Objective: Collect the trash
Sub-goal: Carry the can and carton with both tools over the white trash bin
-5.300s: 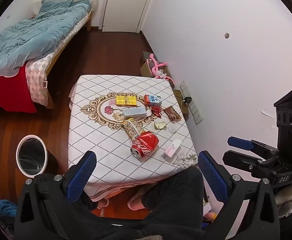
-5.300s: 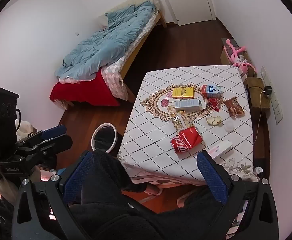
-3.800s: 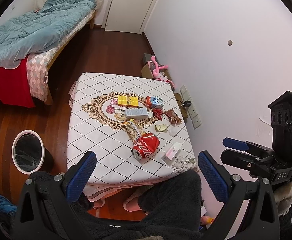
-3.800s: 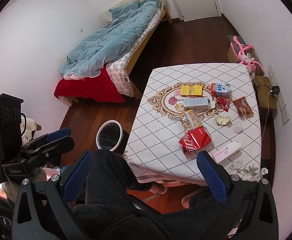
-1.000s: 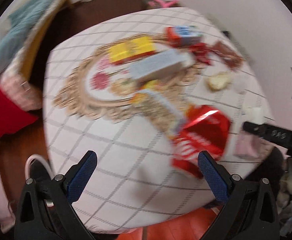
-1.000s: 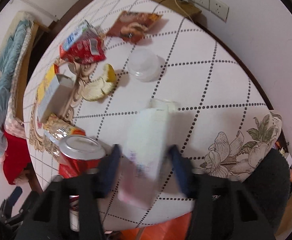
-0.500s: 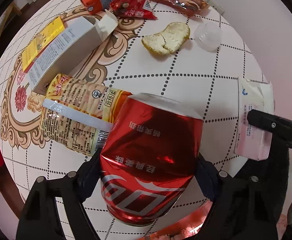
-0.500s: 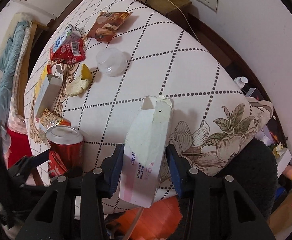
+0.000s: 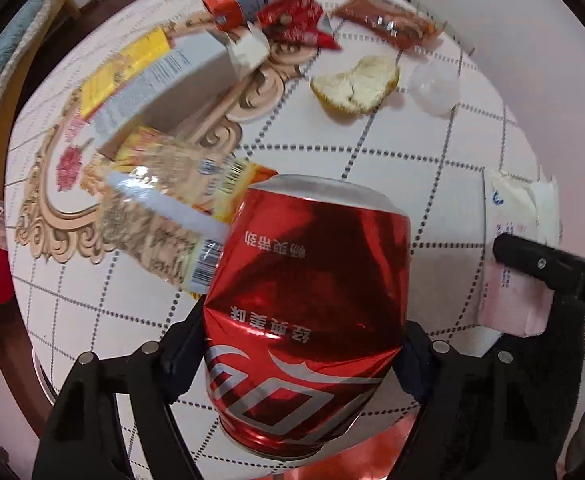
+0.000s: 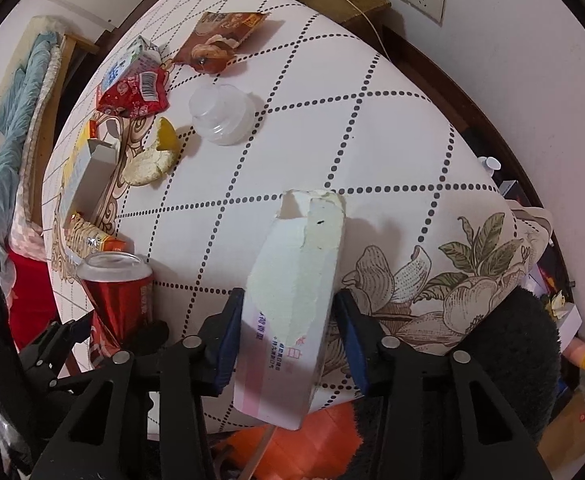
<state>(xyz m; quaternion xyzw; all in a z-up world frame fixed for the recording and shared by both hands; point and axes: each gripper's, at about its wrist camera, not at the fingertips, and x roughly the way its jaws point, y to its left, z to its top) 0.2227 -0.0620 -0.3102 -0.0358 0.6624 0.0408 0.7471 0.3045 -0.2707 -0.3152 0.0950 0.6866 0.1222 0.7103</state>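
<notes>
At the near edge of the desk [image 10: 372, 128], the left hand-held gripper [image 9: 304, 340] has just been closing its jaws and now clamps the dented red can [image 9: 308, 304]. Just beside it, the right hand-held gripper [image 10: 288, 336] grips the torn white-and-pink carton [image 10: 292, 300]. Behind them lie an orange peel [image 9: 354, 88] and snack wrappers [image 9: 160, 196].

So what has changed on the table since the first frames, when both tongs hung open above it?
Both tongs came down to the near table edge. The left tongs have just been closing around the dented red can; the right tongs now clamp the torn pink-and-white box. The orange peel, clear cup, wrappers and other boxes lie where they were.
</notes>
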